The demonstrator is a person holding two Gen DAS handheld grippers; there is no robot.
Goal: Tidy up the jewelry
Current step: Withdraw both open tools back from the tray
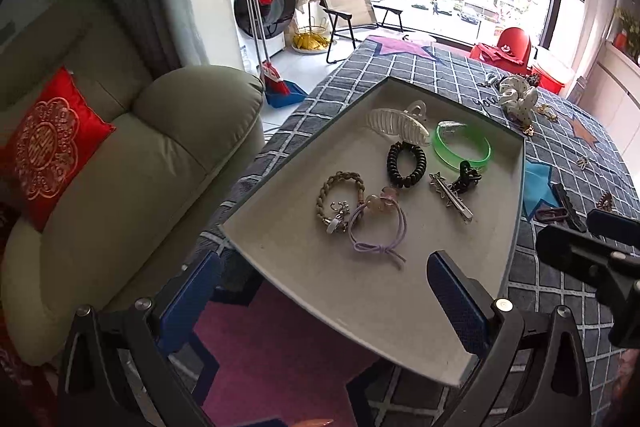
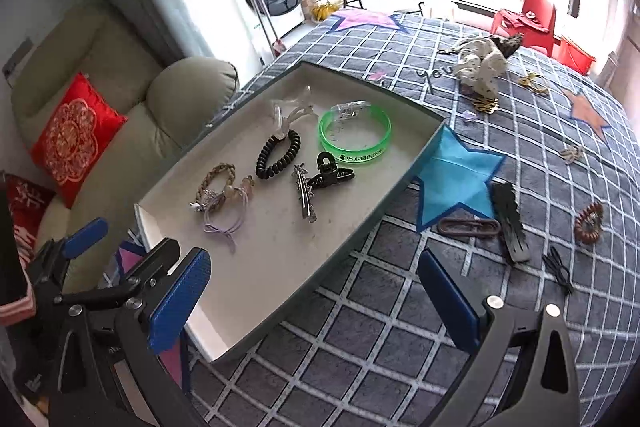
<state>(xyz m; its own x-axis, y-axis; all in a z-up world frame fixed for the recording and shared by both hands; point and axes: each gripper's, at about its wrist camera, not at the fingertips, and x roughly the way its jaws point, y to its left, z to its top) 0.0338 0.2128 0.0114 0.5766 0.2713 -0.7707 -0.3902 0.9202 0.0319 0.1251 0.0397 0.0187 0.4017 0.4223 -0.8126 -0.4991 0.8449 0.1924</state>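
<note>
A grey tray [image 1: 400, 311] [image 2: 248, 307] lies on the checked cloth and holds a green bangle [image 1: 460, 147] [image 2: 354, 135], a clear claw clip [image 1: 396, 125], a black coil tie [image 1: 406, 163] [image 2: 278, 155], a braided bracelet [image 1: 338, 197], a purple hair tie [image 1: 376, 227], a silver clip [image 2: 304, 197] and a black claw clip [image 2: 332, 175]. My left gripper [image 1: 324, 291] is open and empty over the tray's near edge. My right gripper [image 2: 316, 295] is open and empty over the tray's right corner. A black flat clip [image 2: 510, 223], a brown clip [image 2: 468, 227] and a brown scrunchie [image 2: 588, 223] lie loose on the cloth.
A white dotted scrunchie [image 2: 484, 67] and small gold pieces [image 2: 532, 83] lie farther back on the cloth. A beige sofa [image 1: 120, 163] with a red cushion [image 1: 48, 147] stands left of the table. The other gripper [image 1: 592, 255] shows at the right edge of the left wrist view.
</note>
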